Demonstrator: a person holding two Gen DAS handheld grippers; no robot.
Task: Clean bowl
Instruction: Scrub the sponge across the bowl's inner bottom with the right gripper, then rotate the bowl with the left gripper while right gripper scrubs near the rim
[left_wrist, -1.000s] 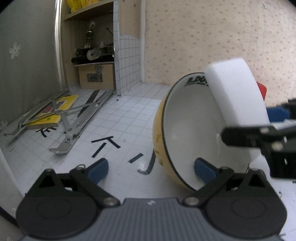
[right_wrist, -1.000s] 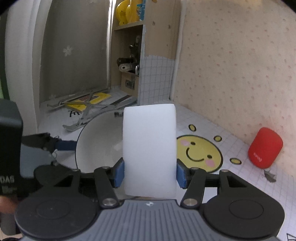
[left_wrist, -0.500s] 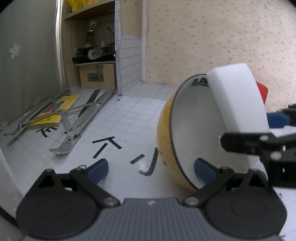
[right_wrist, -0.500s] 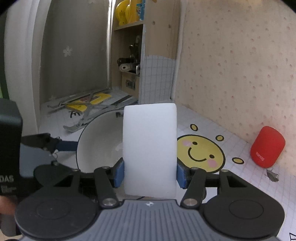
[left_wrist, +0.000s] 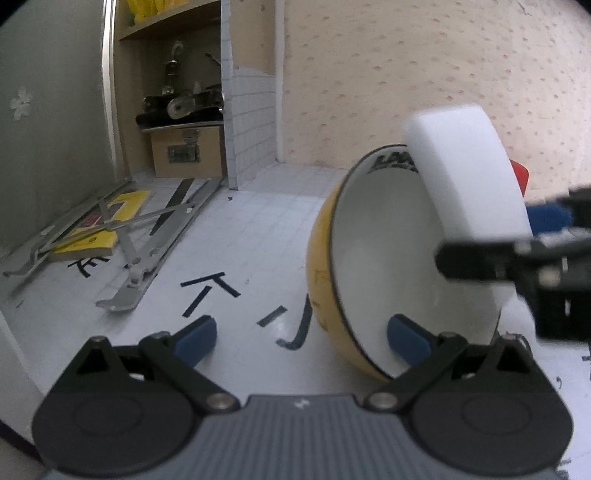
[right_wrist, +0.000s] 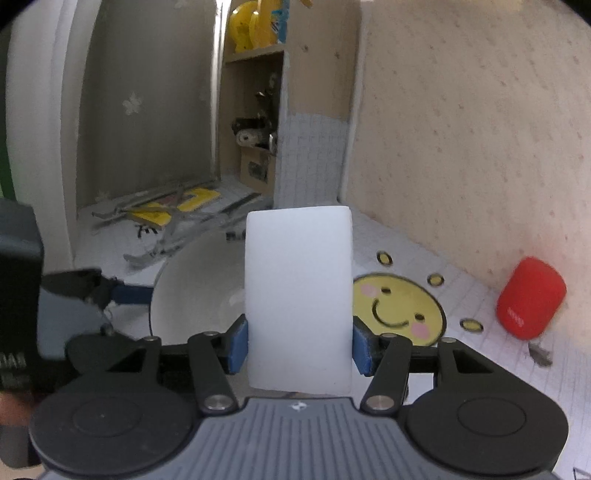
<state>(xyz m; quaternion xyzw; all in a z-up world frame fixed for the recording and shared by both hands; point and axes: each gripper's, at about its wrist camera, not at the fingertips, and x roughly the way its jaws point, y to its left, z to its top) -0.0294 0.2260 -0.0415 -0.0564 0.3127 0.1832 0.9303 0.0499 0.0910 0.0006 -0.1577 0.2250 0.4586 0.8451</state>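
Note:
The bowl, yellow outside and white inside, stands tipped on its side on the white gridded table, its mouth facing right. My left gripper is open and wide. Its right pad sits inside the bowl's lower rim, and its left pad is well clear on the outside. My right gripper is shut on a white sponge block, which stands upright between the blue pads. The sponge leans against the bowl's mouth at the right. In the right wrist view the bowl lies behind and left of the sponge.
A red cylinder stands by the right wall, with a smiley-face sticker on the table before it. Folded metal frames and a yellow book lie at the far left. A wooden shelf unit fills the back corner.
The bowl has tipped slightly, uncovering more of the black mark on the table beside it. The sponge has shifted only a little at the bowl's mouth. Both grippers keep their openings.

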